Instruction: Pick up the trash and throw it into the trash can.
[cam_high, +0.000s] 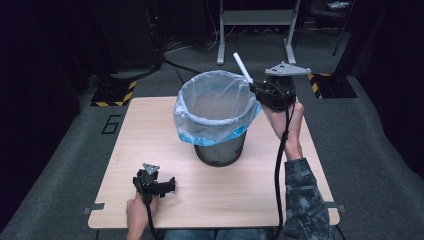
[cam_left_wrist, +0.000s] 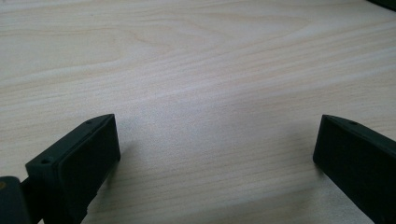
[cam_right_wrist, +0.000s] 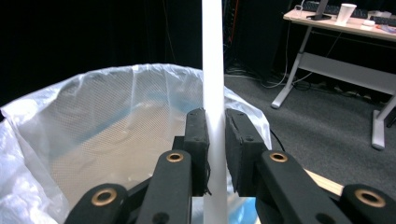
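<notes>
I see the light wooden table (cam_high: 215, 192) on grey carpet (cam_high: 365, 150). Yellow-black hazard-striped pads (cam_high: 114, 93) sit beyond its far corners. A white-legged desk (cam_right_wrist: 336, 51) stands behind, carrying a white cup (cam_right_wrist: 346, 13). Cables (cam_high: 175, 47) trail across the floor near black equipment.

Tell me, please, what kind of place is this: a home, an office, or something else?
Probably a lab or workshop room set up for recording. A small wooden table stands on grey carpet between black-and-yellow striped floor plates, cables run across the floor, and an office desk with a keyboard stands behind.
</notes>
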